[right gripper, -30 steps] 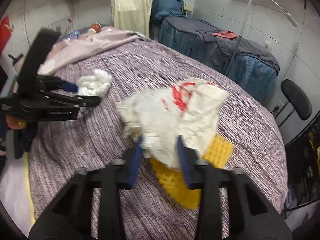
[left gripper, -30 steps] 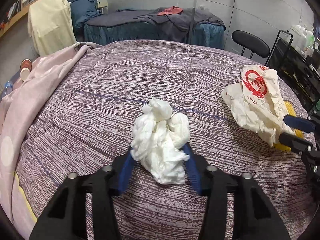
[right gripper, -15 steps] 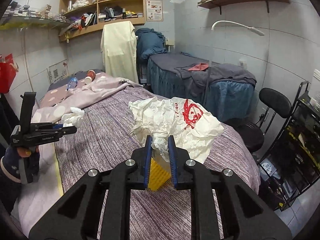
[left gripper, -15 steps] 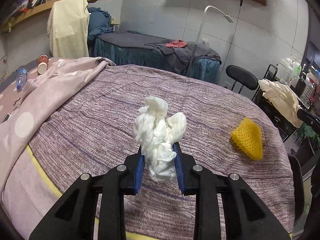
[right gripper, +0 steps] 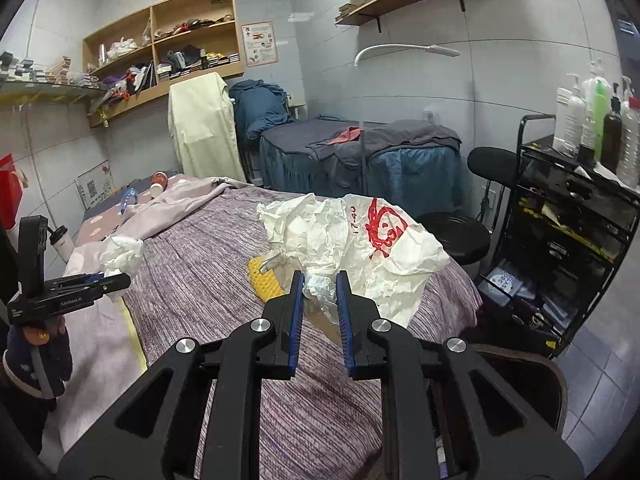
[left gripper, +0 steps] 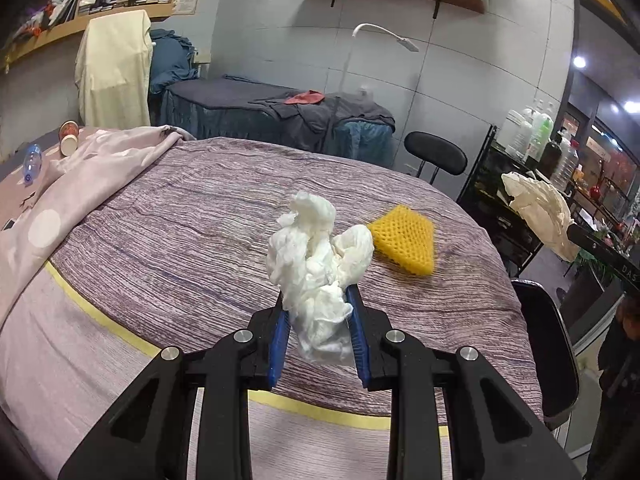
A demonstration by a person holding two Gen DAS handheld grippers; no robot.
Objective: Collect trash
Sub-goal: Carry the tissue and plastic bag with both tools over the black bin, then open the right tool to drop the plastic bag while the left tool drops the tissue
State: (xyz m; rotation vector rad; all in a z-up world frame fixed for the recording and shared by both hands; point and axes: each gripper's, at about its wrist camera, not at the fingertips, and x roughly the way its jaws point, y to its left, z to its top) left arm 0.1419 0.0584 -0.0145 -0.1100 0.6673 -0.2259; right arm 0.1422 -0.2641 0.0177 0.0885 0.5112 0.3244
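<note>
Bed with the striped purple cover, hardly anything lying on it

From my end I see the bed (left gripper: pixel 192 240) under a purple-striped cover, with a yellow foam net (left gripper: pixel 404 240) lying flat near the far right side. A pink dotted blanket (left gripper: pixel 92 168) is bunched along the left edge, and up at that far left end a paper cup (left gripper: pixel 69 143) lies on its side beside a clear plastic bottle (left gripper: pixel 31 164). A pale sheet with a yellow stripe (left gripper: pixel 100 312) shows along the near edge.

walls: pale grey tiles (right gripper: pixel 520 80)
shelves: wooden (right gripper: pixel 168 40), cluttered
bed: purple striped cover (left gripper: pixel 200 232)
second bed: dark blue cover (right gripper: pixel 360 152)
stool: black (right gripper: pixel 460 236)
lamp: white (right gripper: pixel 404 50)
cart: black (right gripper: pixel 568 216), with bottles
</note>
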